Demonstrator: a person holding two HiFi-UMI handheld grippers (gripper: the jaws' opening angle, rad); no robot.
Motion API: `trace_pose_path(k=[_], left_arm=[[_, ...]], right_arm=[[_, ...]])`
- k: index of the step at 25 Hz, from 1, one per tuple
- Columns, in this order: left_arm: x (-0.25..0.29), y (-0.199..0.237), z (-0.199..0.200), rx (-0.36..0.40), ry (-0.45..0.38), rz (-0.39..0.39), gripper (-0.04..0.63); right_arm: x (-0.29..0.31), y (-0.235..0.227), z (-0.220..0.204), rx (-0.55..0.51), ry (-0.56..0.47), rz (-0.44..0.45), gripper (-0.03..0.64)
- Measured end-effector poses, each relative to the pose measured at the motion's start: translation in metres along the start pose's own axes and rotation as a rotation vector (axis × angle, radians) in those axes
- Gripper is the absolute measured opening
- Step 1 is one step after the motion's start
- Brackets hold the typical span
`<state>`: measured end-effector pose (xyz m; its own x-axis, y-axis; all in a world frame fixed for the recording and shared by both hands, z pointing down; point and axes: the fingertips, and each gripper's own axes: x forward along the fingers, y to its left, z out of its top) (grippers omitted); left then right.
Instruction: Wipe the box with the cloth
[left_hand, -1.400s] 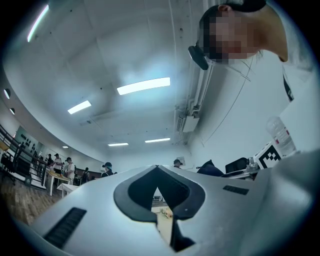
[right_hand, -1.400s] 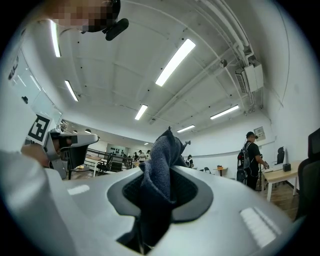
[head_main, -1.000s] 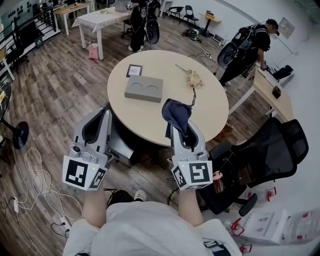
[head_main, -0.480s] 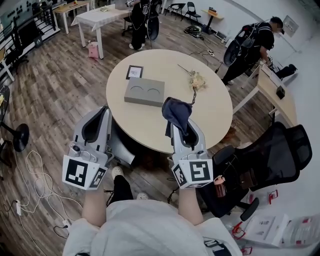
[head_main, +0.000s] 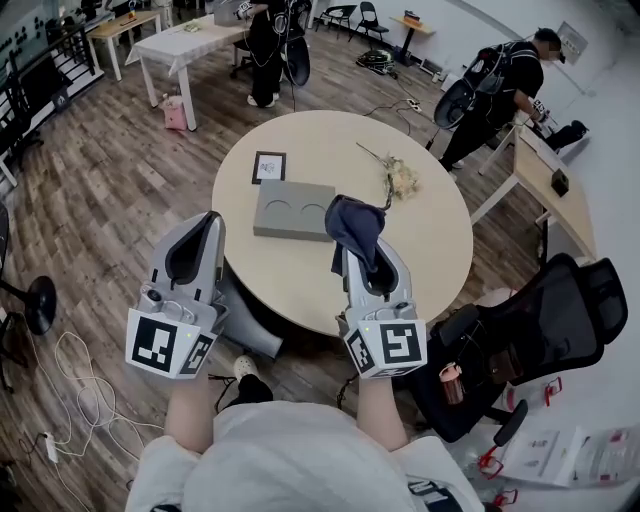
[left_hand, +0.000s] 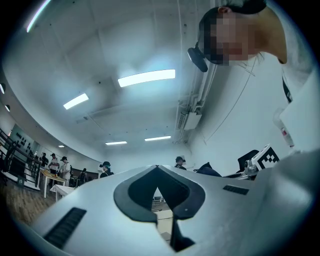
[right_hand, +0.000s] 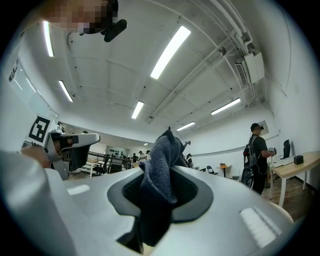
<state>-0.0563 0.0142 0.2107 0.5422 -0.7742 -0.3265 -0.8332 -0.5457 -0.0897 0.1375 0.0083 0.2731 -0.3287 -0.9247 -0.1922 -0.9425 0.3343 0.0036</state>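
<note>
**A:** Right side, quick?

**B:** Right gripper (head_main: 358, 250) is clamped almost closed on the dark blue cloth (head_main: 353, 222). The cloth is bunched between the jaws, pokes past the tips, and a tail hangs down.

**A:** Left?

**B:** Left gripper (head_main: 212, 218) has its jaw tips together with nothing in them. It's held beside the right one, at the near edge of the worktop (head_main: 430, 230).

**A:** Box?

**B:** The grey box (head_main: 293, 209), with two round recesses on top, lies flat on the round worktop. It's just beyond the cloth in the head view, and neither gripper touches it.

**A:** Step?

**B:** Approach, I'd say, with no wiping begun. The next move needs the cloth carried forward and lowered onto the box top, then pressed flat before stroking across. The box looks light and may slide, so the left gripper could brace one edge. The small frame (head_main: 268, 166) and the dried flower sprig (head_main: 398, 178) lie near, so the strokes should stay on the box.
</note>
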Motion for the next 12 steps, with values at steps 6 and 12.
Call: trace_pose_path(k=[6,12], left_arm=[[0.022,0.046,-0.011,-0.014,-0.001,-0.038,0.002],[0.044,0.079,-0.024,-0.028,0.013,-0.091,0.002]], right_arm=[[0.045,0.009,-0.006,0.002,-0.004,-0.043,0.094],[0.077,0.013,-0.014,-0.002,0.003,-0.097,0.094]])
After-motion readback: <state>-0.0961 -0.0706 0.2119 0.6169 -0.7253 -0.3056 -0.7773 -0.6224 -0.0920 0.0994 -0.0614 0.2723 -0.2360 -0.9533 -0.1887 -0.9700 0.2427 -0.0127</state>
